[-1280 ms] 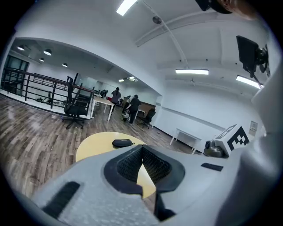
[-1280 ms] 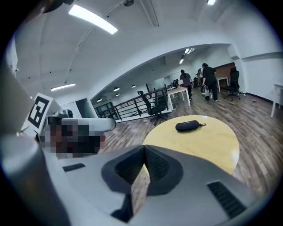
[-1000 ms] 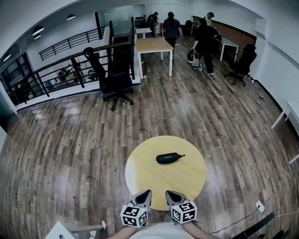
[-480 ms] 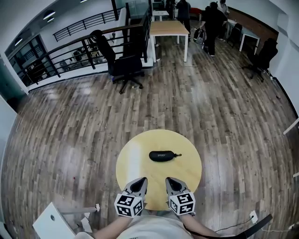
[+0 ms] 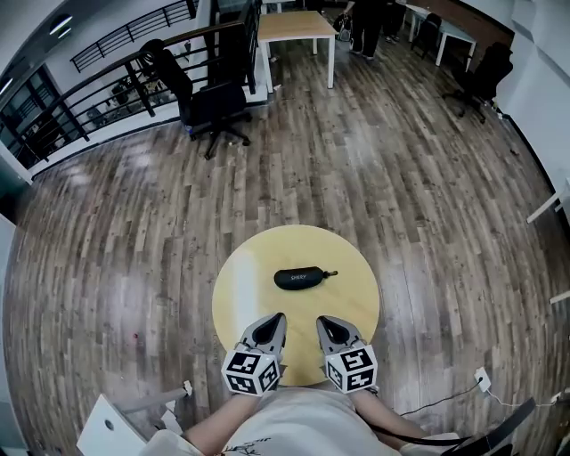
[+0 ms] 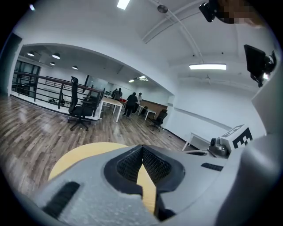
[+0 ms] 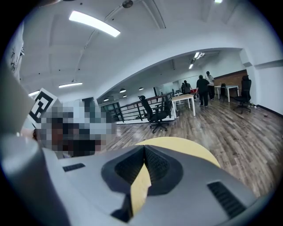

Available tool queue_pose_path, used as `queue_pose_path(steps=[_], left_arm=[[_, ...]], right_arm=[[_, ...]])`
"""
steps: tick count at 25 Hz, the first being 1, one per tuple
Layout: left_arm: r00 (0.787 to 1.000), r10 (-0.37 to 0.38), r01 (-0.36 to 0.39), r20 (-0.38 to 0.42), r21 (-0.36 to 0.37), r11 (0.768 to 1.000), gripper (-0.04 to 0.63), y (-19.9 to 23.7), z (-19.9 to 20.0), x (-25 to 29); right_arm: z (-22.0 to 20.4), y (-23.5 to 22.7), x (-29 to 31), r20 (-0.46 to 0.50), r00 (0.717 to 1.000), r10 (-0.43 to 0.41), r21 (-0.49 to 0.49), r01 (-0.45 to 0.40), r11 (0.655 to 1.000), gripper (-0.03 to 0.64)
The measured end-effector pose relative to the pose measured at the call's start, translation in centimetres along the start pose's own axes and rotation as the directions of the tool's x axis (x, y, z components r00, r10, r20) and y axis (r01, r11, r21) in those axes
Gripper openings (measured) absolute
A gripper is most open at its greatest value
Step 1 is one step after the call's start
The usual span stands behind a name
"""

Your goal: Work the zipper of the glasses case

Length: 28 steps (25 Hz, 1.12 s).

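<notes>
— At the near rim of the table (image 5: pixel 239 298), what do the jaws hold?
— Nothing. The left gripper (image 5: pixel 273 322) and right gripper (image 5: pixel 325 323) are both closed and empty, parked as they were a second ago.
— And beyond their tips?
— The glasses case (image 5: pixel 298 278) lies ahead, well apart and untouched, so the zipping hasn't begun.

Open-plan office. Floor (image 5: pixel 401 205): grey-brown wood planks, glossy. Round yellow tbl (image 5: pixel 245 298) in foregrnd. Blk railing (image 5: pixel 98 107) along far left; blk office chair (image 5: pixel 214 107) just beside it. Light wood desk (image 5: pixel 294 25) w/ white legs beyond. Walls (image 6: pixel 208 106) white. Ceiling strip lights (image 7: pixel 93 24) on.
</notes>
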<state>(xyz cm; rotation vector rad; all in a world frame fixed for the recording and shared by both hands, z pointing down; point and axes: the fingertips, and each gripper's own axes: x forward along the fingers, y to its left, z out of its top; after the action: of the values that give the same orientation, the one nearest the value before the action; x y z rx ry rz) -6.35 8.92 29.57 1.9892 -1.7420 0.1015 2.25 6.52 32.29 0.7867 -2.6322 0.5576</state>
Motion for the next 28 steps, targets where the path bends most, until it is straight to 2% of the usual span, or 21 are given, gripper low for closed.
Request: queue_pose_path(steps=[5, 13, 18, 23, 28], left_arm=[[0.997, -0.079, 0.079, 0.005, 0.049, 0.996, 0.005, 0.7, 1.1, 1.0], [0.993, -0.111, 0.115, -0.049, 0.077, 0.990, 0.005, 2.7, -0.1, 0.2], [0.987, -0.134, 0.141, -0.087, 0.088, 0.986, 0.005, 3.5, -0.9, 1.1], [0.971, -0.205, 0.219, -0.121, 0.118, 0.968, 0.005, 4.2, -2.0, 3.3], [0.943, -0.256, 0.289, -0.211, 0.140, 0.947, 0.005, 5.3, -4.3, 7.8]], right_arm=[[-0.3, 0.4, 0.9, -0.002, 0.998, -0.057, 0.029, 0.057, 0.998, 0.002], [-0.5, 0.7, 1.5, 0.007, 0.997, -0.079, 0.028, 0.079, 0.996, 0.002], [-1.9, -0.4, 2.4, -0.015, 0.994, -0.110, 0.064, 0.111, 0.992, 0.002], [-3.5, -2.8, 3.8, -0.049, 0.991, -0.123, 0.069, 0.126, 0.990, 0.002], [-3.9, -6.1, 5.7, -0.005, 0.991, -0.135, 0.081, 0.135, 0.988, 0.002]])
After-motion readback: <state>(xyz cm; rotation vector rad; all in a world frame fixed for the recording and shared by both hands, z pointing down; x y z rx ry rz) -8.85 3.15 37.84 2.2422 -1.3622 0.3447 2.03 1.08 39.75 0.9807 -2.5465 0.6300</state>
